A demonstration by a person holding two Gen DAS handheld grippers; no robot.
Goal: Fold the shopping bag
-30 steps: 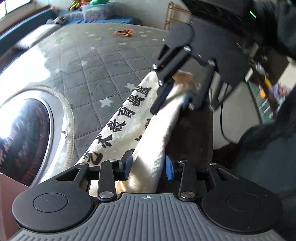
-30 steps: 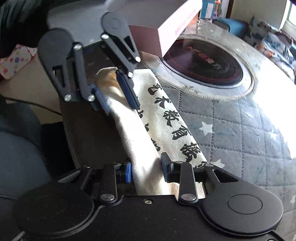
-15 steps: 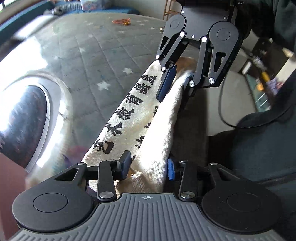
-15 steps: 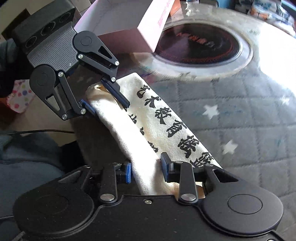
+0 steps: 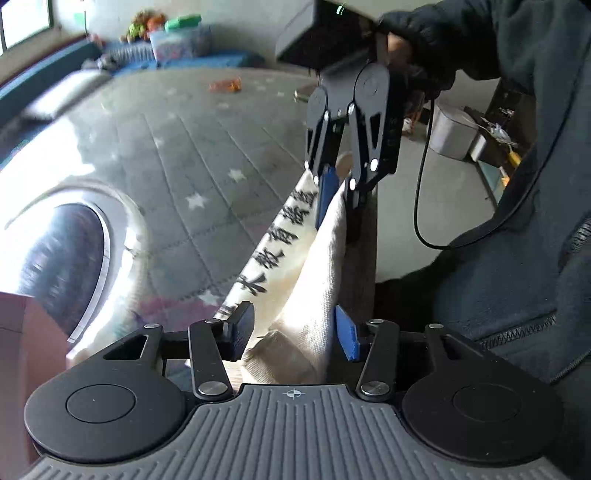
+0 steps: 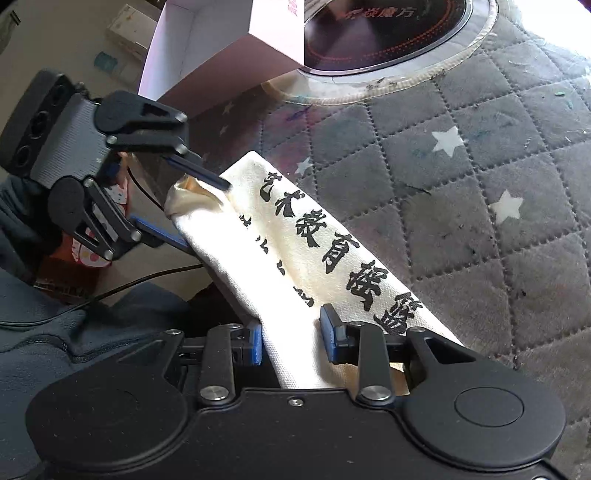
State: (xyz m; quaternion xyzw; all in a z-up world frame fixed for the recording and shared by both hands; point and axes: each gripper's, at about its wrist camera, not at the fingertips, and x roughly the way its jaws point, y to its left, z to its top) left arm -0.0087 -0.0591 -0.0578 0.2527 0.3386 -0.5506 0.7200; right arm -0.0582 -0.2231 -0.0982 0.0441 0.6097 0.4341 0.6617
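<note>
The cream canvas shopping bag with black printed characters (image 6: 325,258) is folded into a long narrow strip along the near edge of the grey quilted counter cover with white stars (image 6: 498,166). Its long axis runs from one gripper to the other, parallel to that edge, with the line of characters running lengthwise. The right gripper (image 6: 291,341) has its jaws closed on one end of the strip, pads pressing the cloth. The left gripper (image 5: 291,328) straddles the other end; its jaws have just been opening, the cloth between them but the pads looking clear of it. A pink-and-white cardboard box (image 6: 229,48) stands beyond, beside a round dark glass cooktop (image 6: 388,33).
</note>
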